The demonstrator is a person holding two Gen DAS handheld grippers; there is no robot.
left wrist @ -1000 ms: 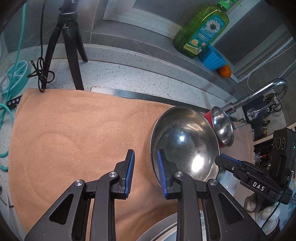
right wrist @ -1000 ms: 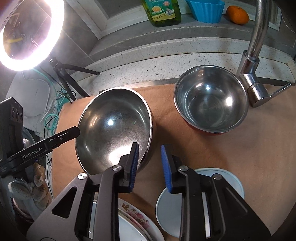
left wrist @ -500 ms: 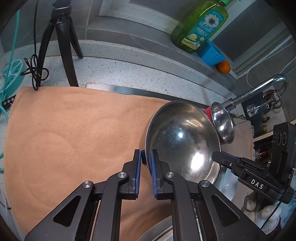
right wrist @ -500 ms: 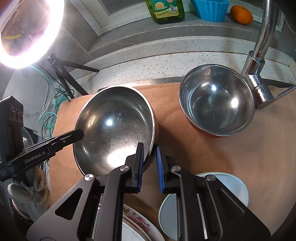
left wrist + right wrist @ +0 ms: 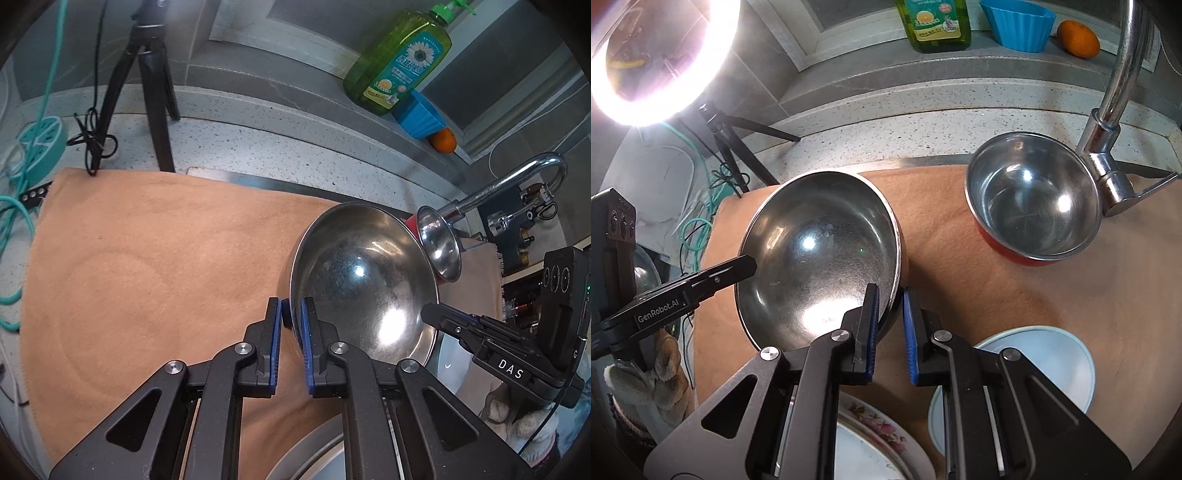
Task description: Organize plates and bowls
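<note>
A large steel bowl (image 5: 362, 280) (image 5: 816, 258) is tilted above the orange towel (image 5: 147, 266). My left gripper (image 5: 291, 314) is shut on its left rim. My right gripper (image 5: 891, 295) is shut on its near right rim. Each gripper also shows in the other's view, at the bowl's opposite rim. A smaller steel bowl with a red outside (image 5: 1030, 201) stands on the towel by the faucet. A pale blue plate (image 5: 1045, 362) and a flowered plate (image 5: 871, 446) lie near me on the towel.
A chrome faucet (image 5: 1108, 122) rises right of the small bowl. On the back ledge stand a green soap bottle (image 5: 399, 62), a blue cup (image 5: 1015, 22) and an orange (image 5: 1078, 37). A tripod (image 5: 147, 85) and a ring light (image 5: 661, 59) stand at the left.
Both grippers closed on the large bowl's rim, one on each side. The bowl has since tilted and lifted slightly off the towel.
</note>
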